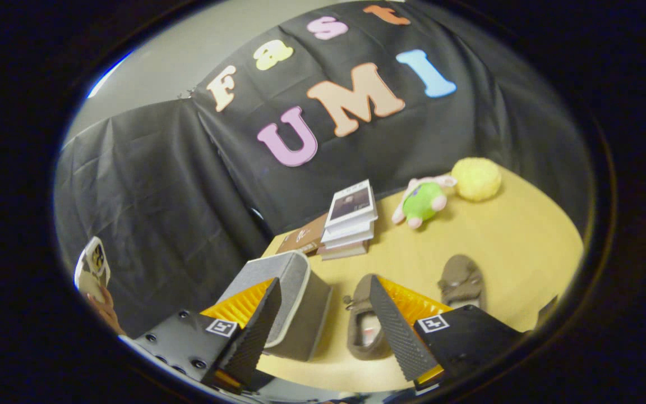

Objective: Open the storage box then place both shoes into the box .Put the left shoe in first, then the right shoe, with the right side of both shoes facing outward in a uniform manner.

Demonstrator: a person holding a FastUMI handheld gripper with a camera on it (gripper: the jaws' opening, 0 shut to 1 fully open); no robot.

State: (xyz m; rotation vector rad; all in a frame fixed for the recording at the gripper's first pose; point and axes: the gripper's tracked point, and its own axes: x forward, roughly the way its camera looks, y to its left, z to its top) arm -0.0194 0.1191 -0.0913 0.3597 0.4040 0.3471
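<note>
Black cloth is hanging behind a yellow bench (502,247), and the gripper (323,325) is hovering above the near part of it. Its jaws are standing wide apart and are holding nothing. Between them two things are showing: the grey storage box (295,303) just behind the left finger, and one brown shoe (365,331) lying beside the box, partly covered by the right finger. The box is looking closed, its lid still down, so the opening step seems not yet done. The second shoe (462,283) is resting a little farther, beyond the right finger, apart from the first one. Both shoes are lying near the box, probably so that they can be lifted in with a short move. I cannot tell which shoe is the left one. Farther back a stack of books (351,221) is sitting, with a brown book (303,238) beside it, then a green plush toy (424,202) and a yellow ball (475,178) touching it, well away from the work.
</note>
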